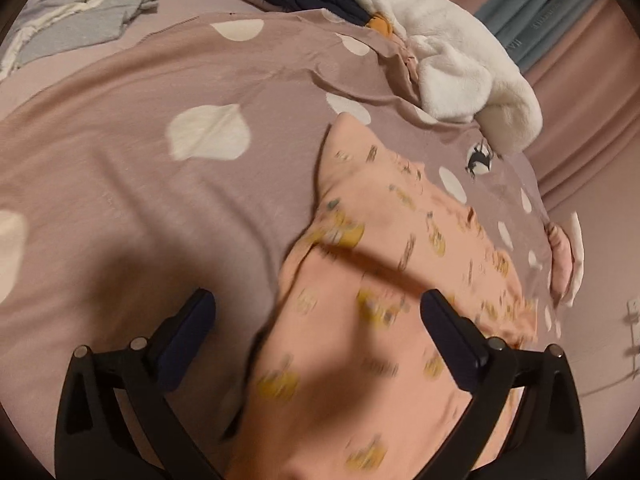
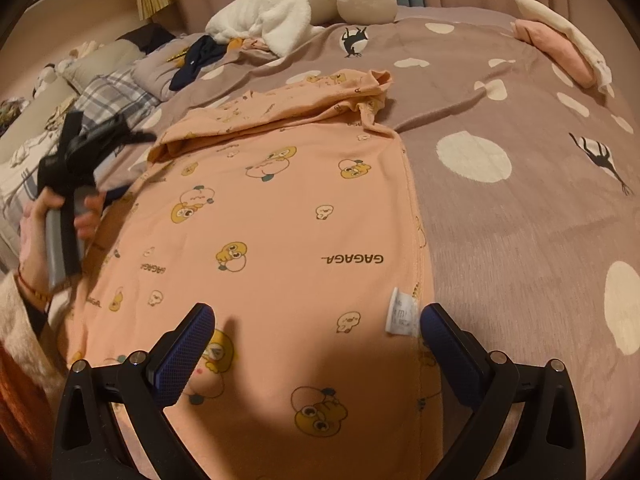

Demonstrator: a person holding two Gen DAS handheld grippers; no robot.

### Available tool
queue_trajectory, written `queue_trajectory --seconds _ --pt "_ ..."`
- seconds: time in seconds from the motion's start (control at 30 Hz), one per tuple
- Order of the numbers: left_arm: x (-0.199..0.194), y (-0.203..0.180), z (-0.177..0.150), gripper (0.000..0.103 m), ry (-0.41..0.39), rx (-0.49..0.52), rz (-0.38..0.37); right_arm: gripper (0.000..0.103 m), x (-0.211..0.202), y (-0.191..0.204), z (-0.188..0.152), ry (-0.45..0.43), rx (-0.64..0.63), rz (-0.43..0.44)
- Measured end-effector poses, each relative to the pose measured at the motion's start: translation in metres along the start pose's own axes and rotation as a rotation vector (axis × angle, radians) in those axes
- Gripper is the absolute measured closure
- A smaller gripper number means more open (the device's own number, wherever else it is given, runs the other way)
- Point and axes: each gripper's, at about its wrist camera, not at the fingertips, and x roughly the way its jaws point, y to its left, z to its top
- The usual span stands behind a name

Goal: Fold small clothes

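A peach cartoon-print garment (image 2: pixel 280 216) is lying flat on the mauve polka-dot bedspread (image 2: pixel 520 220), with one part folded over along its far edge toward 12 o'clock. A white care label (image 2: pixel 401 311) is sitting at its right hem.

The right tool (image 2: pixel 317 322) is hovering over the near end of the garment, its blue-padded fingers (image 2: pixel 188 344) standing wide apart and gripping nothing; the label is lying just inside the right finger.

The left tool (image 1: pixel 318 312) is also standing fully open above the garment, with fabric below the gap but nothing pinched; that view is blurred. From the right wrist view it is showing at 9 o'clock (image 2: pixel 80 156), held in a hand (image 2: pixel 52 216) at the garment's left edge.

A white fleece piece (image 2: pixel 304 4) and a dark navy garment (image 2: pixel 196 60) are lying at 11 to 12 o'clock, and a folded pink-and-white stack (image 2: pixel 560 48) is resting at 1 o'clock.
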Motion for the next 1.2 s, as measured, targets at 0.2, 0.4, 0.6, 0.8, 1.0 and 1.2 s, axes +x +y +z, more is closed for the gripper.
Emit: queue_trajectory --seconds 0.2,0.4,0.6,0.8,1.0,1.2 --pt "-0.039 0.006 -0.043 0.001 -0.079 0.14 0.016 0.001 -0.013 0.01 -0.001 -0.036 -0.007 0.023" --pt "-0.057 0.029 -0.079 0.001 -0.108 0.154 0.0 0.001 -0.017 0.021 -0.009 -0.025 -0.02 0.024" --pt "-0.08 0.037 -0.104 0.001 -0.09 0.178 -0.029 0.001 -0.023 0.027 -0.02 -0.011 -0.056 -0.033" --pt "-0.102 0.044 -0.128 0.001 -0.08 0.173 -0.07 0.001 -0.034 0.015 -0.024 -0.021 0.014 -0.016" --pt "-0.116 0.04 -0.146 0.001 -0.036 0.152 -0.163 0.001 -0.042 0.011 -0.033 -0.017 0.064 -0.002" --pt "-0.115 0.04 -0.151 0.001 0.037 0.082 -0.288 0.001 -0.044 0.007 -0.044 0.023 0.093 -0.013"
